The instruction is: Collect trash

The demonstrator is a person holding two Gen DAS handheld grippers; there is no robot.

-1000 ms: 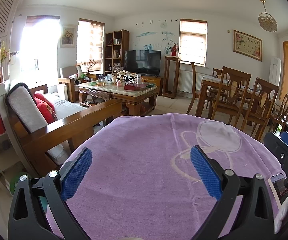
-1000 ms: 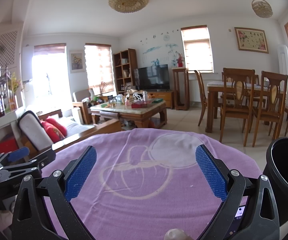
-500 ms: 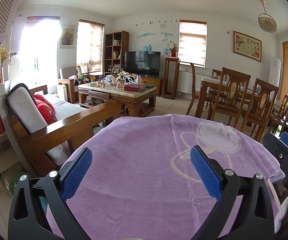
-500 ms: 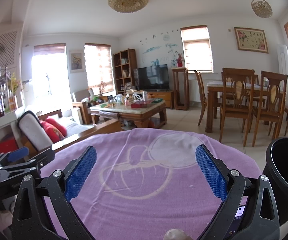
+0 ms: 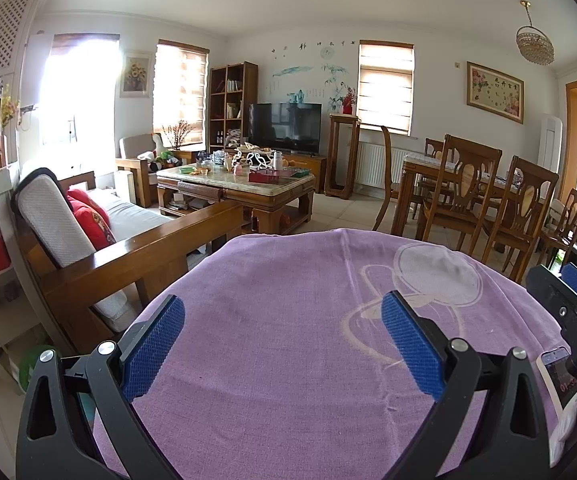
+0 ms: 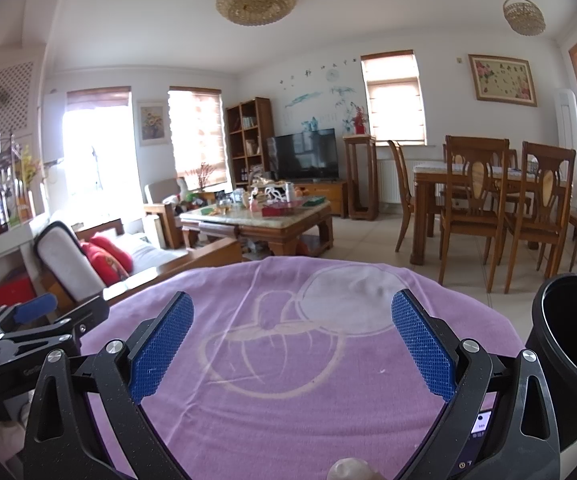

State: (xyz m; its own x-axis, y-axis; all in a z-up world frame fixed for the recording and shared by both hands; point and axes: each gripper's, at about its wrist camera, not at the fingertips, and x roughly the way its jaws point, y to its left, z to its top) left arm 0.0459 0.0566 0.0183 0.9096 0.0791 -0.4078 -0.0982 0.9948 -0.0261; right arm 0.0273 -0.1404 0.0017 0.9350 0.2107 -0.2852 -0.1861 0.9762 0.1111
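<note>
Right wrist: black bin (image 6: 568, 356) upright at right edge, mouth up; both hand-held grippers (image 6: 292, 344) (image 5: 284, 344) released, empty, over purple worktop (image 6: 288, 360).

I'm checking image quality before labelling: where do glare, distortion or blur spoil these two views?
Left wrist view: the leftmost window is blown out white, and fisheye bends the walls and darkens the corners. Right wrist view: the same window glares, the black bin is stretched at the right edge, and a pale lump at the bottom edge is too blurred to identify. The purple cloth looks sharp.
</note>
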